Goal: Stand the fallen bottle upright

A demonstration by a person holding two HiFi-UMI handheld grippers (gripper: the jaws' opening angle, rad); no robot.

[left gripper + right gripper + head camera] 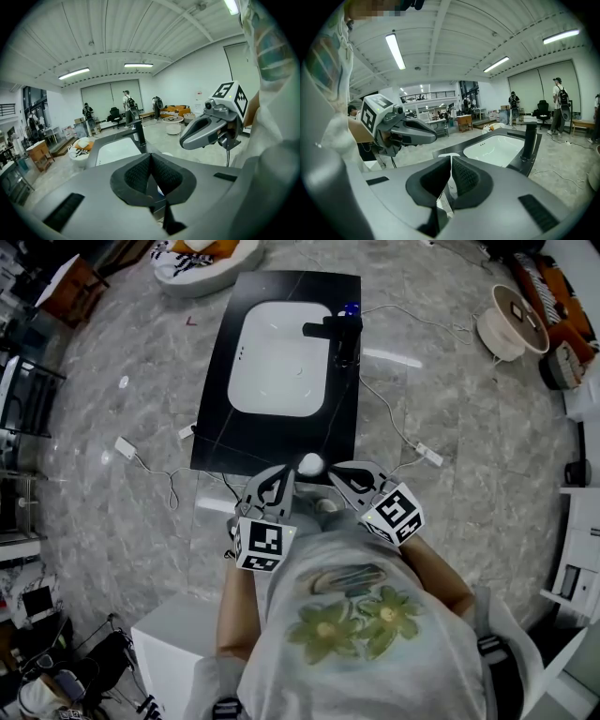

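A white rounded bottle sits at the near edge of the black counter, between the tips of my two grippers. I cannot tell whether it stands or lies. My left gripper is just left of it, and my right gripper is just right of it. Both are shut with nothing between the pads. In the left gripper view the pads of the left gripper meet, and a bit of white and blue shows behind them. In the right gripper view the right gripper is shut too, with white showing past its pads.
A white sink basin is set into the counter, with a black faucet at its right side. Cables trail over the marble floor. A white box stands beside the person. Several people stand far off.
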